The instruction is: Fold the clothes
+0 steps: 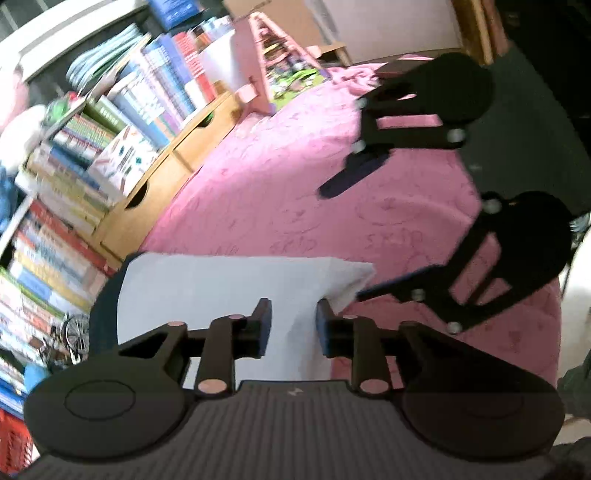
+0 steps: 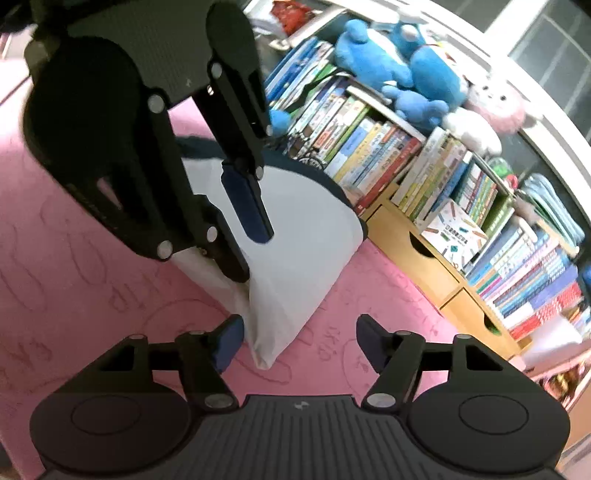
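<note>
A folded white garment (image 1: 221,284) with navy trim lies on the pink bedspread (image 1: 280,177). My left gripper (image 1: 293,314) is open just above its near part, and white cloth shows in the gap between the blue pads. In the right wrist view the left gripper (image 2: 251,254) comes down from the upper left onto the garment (image 2: 306,240). My right gripper (image 2: 299,339) is open wide, with the garment's pointed corner lying between its fingertips. From the left wrist view, the right gripper (image 1: 342,243) stands open at the garment's right corner.
A bookshelf (image 2: 406,158) packed with books runs along the bed, with wooden drawers (image 2: 424,266) below and blue and pink plush toys (image 2: 399,66) on top. A pink toy stand (image 1: 258,66) and a cardboard box (image 1: 280,14) sit at the bed's far end.
</note>
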A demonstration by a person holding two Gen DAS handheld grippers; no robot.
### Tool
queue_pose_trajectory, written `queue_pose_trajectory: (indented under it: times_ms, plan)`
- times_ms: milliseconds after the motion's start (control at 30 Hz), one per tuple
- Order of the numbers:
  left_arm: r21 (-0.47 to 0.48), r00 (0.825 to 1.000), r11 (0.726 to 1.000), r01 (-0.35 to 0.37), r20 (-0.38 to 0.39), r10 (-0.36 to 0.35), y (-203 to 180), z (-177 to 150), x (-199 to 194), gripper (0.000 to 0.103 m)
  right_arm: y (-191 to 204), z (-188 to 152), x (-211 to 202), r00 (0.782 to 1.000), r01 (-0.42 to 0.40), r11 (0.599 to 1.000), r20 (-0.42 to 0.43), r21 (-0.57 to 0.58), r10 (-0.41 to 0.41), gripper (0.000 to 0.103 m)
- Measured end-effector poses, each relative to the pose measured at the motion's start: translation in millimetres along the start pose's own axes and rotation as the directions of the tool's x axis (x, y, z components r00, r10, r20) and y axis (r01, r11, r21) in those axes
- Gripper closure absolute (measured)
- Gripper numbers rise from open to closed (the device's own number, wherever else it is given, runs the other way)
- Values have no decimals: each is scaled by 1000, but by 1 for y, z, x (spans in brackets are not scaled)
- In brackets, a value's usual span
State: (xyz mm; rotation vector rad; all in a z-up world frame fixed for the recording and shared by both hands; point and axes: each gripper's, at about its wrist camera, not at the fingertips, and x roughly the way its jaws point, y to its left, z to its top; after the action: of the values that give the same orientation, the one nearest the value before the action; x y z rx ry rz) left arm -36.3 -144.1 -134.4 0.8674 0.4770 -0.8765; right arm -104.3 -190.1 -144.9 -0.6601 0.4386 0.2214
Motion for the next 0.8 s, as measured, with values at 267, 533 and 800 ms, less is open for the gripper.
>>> queue_pose_trajectory:
  times_ms: [267, 533, 800]
  plan:
    - [-62, 1000, 998, 9, -12, -9, 7, 6, 4, 71, -4, 2, 12, 999, 34, 989, -38, 145, -29, 32]
    - [103, 1000, 995, 6, -12, -5, -17, -4, 8, 72, -6, -14, 14, 992, 70, 972, -121, 225, -44, 58]
    - [175, 998, 983, 56, -5, -56, -38, -5, 25, 88, -1, -16, 12, 992, 33, 977, -129, 210, -6, 78]
